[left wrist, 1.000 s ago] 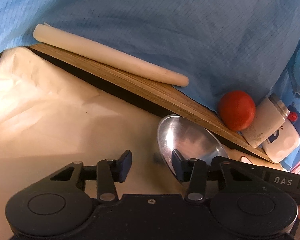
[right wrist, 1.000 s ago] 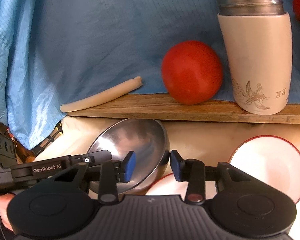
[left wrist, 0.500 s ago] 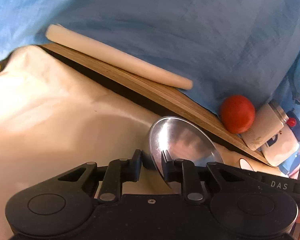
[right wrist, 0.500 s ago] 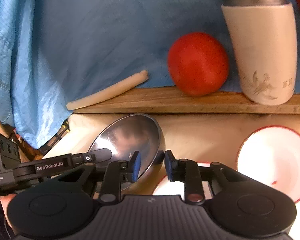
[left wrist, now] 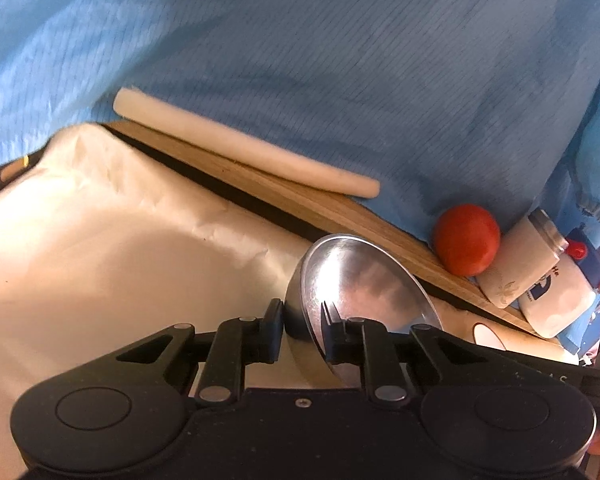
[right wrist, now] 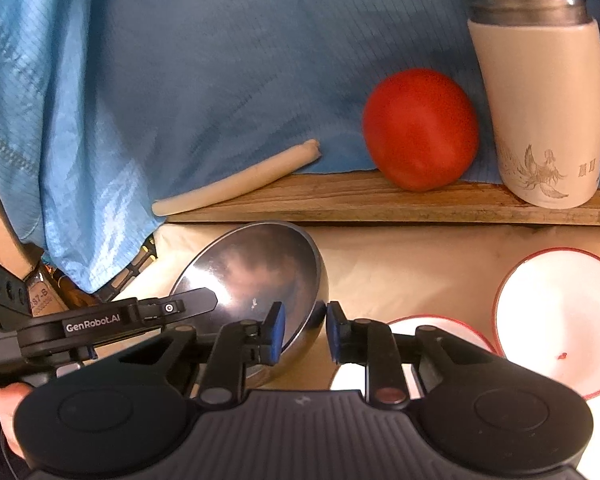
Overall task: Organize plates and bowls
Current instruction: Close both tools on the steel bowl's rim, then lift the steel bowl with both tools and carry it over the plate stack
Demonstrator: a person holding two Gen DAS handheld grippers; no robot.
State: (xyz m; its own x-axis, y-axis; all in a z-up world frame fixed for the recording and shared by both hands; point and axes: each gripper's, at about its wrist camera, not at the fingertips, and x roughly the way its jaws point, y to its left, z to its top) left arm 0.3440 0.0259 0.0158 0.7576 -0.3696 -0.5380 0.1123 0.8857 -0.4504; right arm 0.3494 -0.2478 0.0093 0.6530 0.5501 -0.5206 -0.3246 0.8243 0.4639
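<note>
Both grippers grip one tilted steel bowl (left wrist: 364, 284) by opposite rims. The left gripper (left wrist: 302, 334) and right gripper (right wrist: 305, 332) have fingers clamped narrowly on it above the bench (left wrist: 100, 248).

A shiny steel bowl (right wrist: 256, 280) is tilted on edge, its hollow facing the wooden ledge, its rim pinched on opposite sides. Right of it, two white bowls with red rims sit upright: one (right wrist: 556, 320) in full view, the other (right wrist: 432, 326) mostly hidden
</note>
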